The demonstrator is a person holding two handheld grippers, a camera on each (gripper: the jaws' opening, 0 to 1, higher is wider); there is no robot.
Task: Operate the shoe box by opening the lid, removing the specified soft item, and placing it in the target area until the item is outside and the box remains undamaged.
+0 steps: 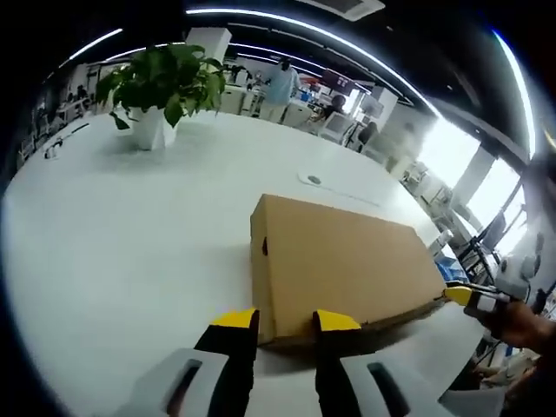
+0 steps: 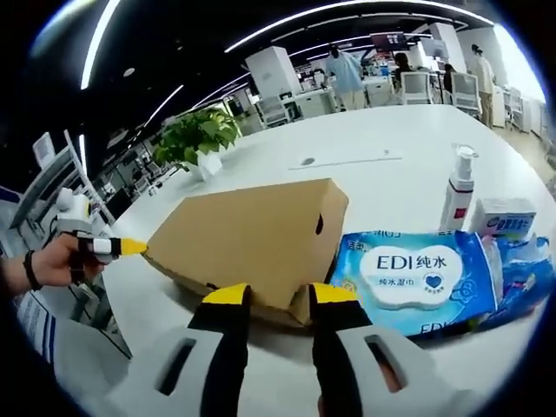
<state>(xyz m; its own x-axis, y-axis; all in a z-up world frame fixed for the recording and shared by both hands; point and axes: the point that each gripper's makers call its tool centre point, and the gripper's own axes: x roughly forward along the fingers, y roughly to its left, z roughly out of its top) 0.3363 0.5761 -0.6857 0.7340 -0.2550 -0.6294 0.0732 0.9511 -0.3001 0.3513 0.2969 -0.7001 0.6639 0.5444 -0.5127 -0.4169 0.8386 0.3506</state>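
**Both grippers at opposite ends of the closed box**

The white table (image 1: 104, 243) spreads out ahead of both grippers. The cardboard box (image 1: 347, 261) lies on it with its lid down, directly ahead of the left gripper (image 1: 286, 320), whose yellow-tipped jaws stand spread at the box's near lower edge. In the right gripper view the box (image 2: 252, 239) sits just ahead of the right gripper (image 2: 270, 294), whose jaws are also spread, one on each side of the near corner.

To the right of the right gripper, a blue wipes pack (image 2: 417, 278) lies touching the box's end. Beyond it stand a spray bottle (image 2: 458, 187) and a small white box (image 2: 504, 217). A potted plant (image 1: 161, 91) stands far ahead and left of the left gripper.

The soft item cannot be seen with the lid shut.
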